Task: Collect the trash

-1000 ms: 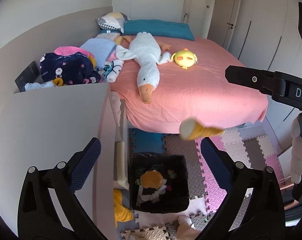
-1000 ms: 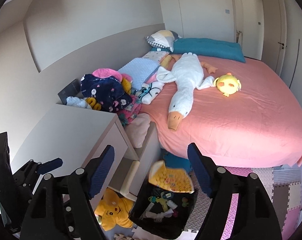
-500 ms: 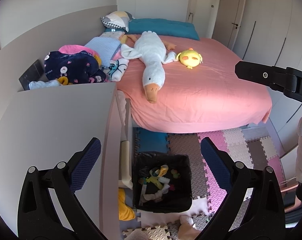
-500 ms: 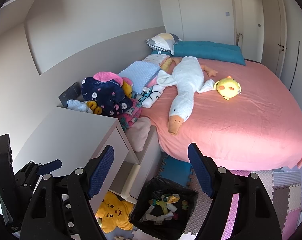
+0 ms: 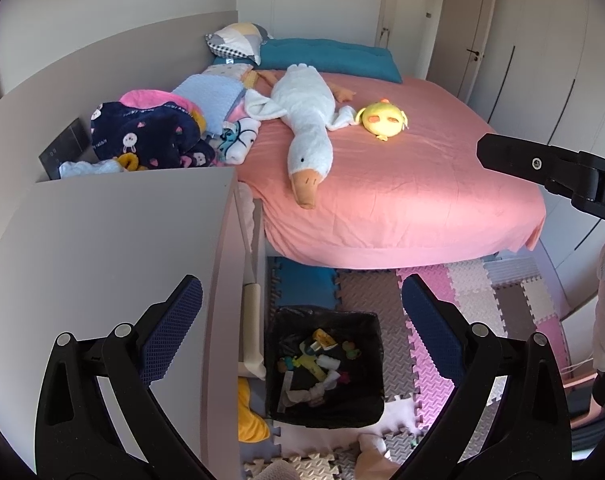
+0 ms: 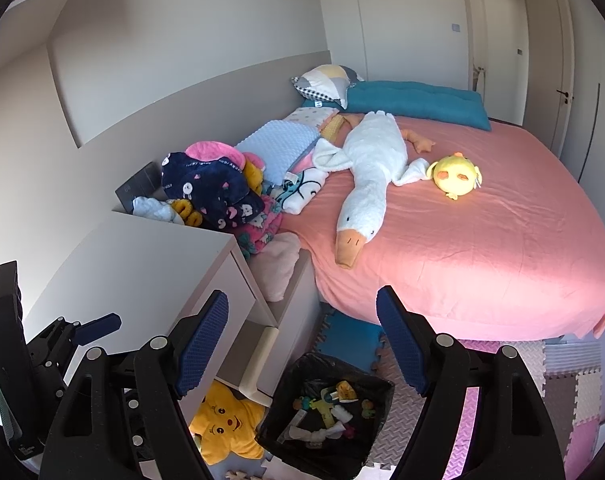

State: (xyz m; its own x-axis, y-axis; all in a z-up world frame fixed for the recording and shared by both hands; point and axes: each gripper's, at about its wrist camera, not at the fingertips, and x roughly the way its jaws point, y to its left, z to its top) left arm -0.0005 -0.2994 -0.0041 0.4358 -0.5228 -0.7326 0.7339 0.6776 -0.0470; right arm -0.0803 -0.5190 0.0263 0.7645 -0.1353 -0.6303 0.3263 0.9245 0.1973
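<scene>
A black-lined trash bin stands on the floor between the cabinet and the bed, with several bits of colourful trash in it. It also shows in the right wrist view. My left gripper is open and empty, held high above the bin. My right gripper is open and empty, also above the bin. The right gripper's body shows at the right of the left wrist view, and the left gripper at the lower left of the right wrist view.
A grey cabinet is at the left. A pink bed carries a white goose plush, a yellow chick plush and piled clothes. A yellow star plush lies beside the bin. Foam mats cover the floor.
A yellow piece of trash that was falling between the right gripper's open fingers one second ago has dropped into the bin. Both grippers have risen slightly and stay open.
</scene>
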